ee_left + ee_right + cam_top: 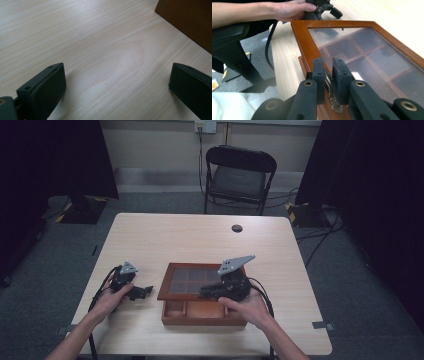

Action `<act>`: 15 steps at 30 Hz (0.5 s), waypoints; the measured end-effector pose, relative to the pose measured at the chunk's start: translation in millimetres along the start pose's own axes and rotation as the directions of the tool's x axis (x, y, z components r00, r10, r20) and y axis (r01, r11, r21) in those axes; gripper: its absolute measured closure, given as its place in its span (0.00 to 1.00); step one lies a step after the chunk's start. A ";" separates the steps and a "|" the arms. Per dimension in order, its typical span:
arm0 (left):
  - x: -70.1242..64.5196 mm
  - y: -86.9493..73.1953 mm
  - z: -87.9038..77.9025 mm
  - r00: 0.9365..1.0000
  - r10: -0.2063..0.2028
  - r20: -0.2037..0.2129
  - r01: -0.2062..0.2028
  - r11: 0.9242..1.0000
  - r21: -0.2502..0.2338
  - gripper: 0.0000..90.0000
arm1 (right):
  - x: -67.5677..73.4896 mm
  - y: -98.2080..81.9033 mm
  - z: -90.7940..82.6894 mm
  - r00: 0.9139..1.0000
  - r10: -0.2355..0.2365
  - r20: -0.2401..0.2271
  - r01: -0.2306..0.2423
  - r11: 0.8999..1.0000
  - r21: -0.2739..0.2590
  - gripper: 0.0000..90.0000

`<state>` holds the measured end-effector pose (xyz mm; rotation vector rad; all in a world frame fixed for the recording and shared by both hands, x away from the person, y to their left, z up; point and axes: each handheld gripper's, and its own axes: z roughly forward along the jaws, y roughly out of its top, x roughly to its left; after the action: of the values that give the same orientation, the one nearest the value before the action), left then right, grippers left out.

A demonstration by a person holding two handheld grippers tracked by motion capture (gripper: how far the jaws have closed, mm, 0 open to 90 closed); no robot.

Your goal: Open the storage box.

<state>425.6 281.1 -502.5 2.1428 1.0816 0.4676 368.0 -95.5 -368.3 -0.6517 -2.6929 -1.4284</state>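
At lid [362, 57], R tool [328, 82] clamps latch [329, 85].

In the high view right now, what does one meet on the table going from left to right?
Left tongs → wooden box with its glass lid raised → right tongs shut on the lid's metal clasp.

Reddish-brown wooden box [202, 319], pale wood-grain table [165, 237], black jaws.

A pale wooden table [165, 235] with a dark round hole [237, 228] at its twelve o'clock edge stands on grey carpet [45, 270], a black folding chair [239, 177] beyond it at twelve o'clock.
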 end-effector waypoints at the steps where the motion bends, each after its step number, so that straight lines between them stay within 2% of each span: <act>1: 0.0 0.0 0.0 1.000 0.000 0.000 0.000 1.000 0.000 0.01 | -0.2 1.4 -0.7 1.000 0.000 0.001 0.000 1.000 0.001 0.91; 15: 0.0 0.0 0.0 1.000 0.000 0.000 0.000 1.000 0.000 0.01 | -2.0 11.8 -5.9 1.000 0.002 0.018 -0.002 1.000 -0.011 0.90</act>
<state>425.6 281.1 -502.5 2.1428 1.0814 0.4676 373.2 -95.0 -356.0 -0.6713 -2.6994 -1.4450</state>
